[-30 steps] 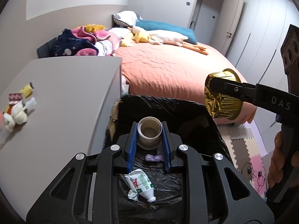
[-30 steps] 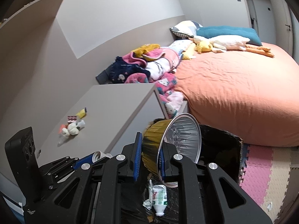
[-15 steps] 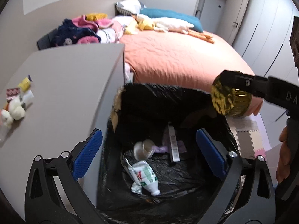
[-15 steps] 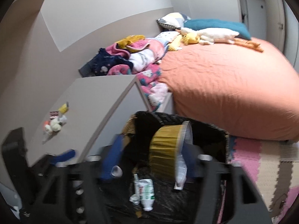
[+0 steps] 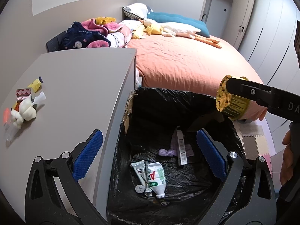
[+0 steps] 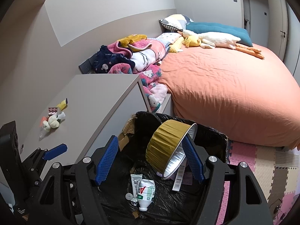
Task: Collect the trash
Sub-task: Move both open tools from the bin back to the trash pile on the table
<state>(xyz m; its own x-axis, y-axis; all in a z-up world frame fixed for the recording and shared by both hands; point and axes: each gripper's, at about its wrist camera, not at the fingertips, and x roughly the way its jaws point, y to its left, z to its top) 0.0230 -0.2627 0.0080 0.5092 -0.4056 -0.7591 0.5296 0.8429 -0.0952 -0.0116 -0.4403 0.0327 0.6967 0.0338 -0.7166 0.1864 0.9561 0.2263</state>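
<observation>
A black-lined trash bin (image 5: 168, 101) (image 6: 210, 131) stands between a grey desk and the bed. In it lie a crushed plastic bottle (image 5: 156, 176) (image 6: 145, 192), a tube, a slim box and a purple wrapper. My left gripper (image 5: 148, 159) is open and empty above the bin. My right gripper (image 6: 150, 161) is open over the bin; a gold foil cup (image 6: 168, 150) (image 5: 230, 105) tilts against its right finger, loose between the jaws. Small trash pieces (image 5: 24, 105) (image 6: 53, 117) lie on the desk at the left.
The grey desk (image 5: 80, 86) borders the bin's left side. An orange bed (image 5: 187, 61) with blankets, pillows and plush toys fills the back. Foam floor mats (image 6: 271, 172) lie to the right of the bin.
My left gripper opened and dropped the small cup into the bin. My right gripper opened; the gold foil cup is loose and tipping over the bin.
</observation>
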